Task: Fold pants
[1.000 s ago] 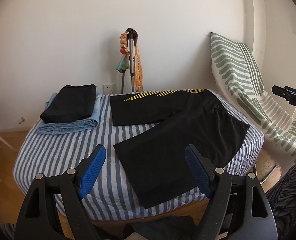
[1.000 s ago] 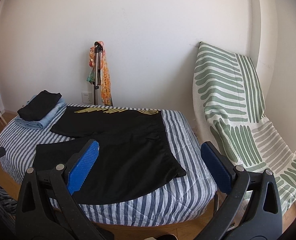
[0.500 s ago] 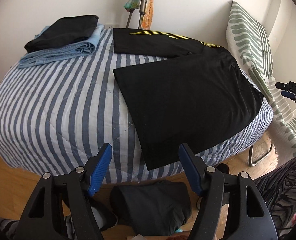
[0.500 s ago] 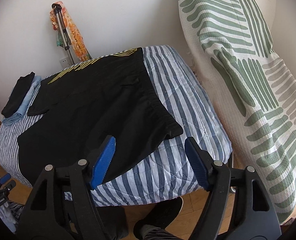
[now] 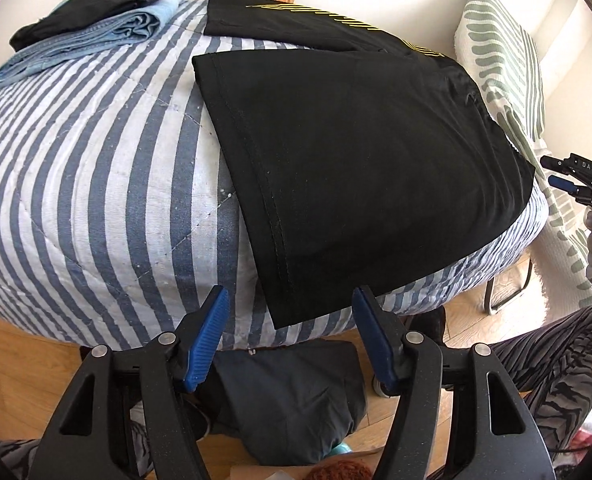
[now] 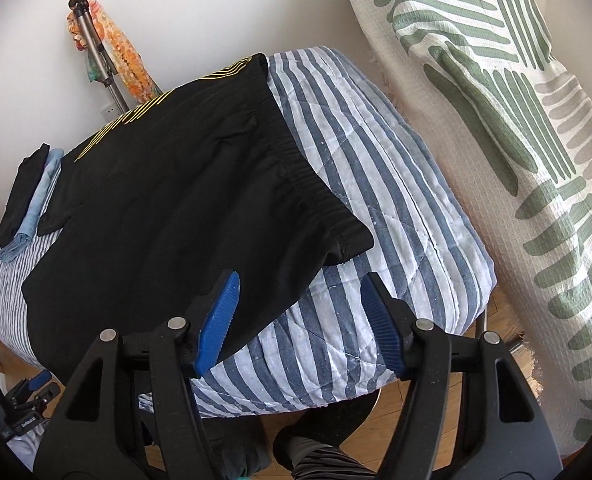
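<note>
Pants [image 5: 360, 168] spread flat on striped bed [image 5: 87, 184], legs apart, no fold made yet — left gripper [image 5: 289, 334] and right gripper [image 6: 300, 314] fingers apart, empty, near front edge.

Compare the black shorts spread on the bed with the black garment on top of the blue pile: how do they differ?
The black shorts lie spread open, legs apart; the black garment is folded into a compact bundle. The shorts lie directly on the striped bedcover; the folded garment sits on folded blue cloth. The shorts carry yellow stripes along the far leg; the folded garment shows none. Both are black and untouched by either open gripper.
</note>
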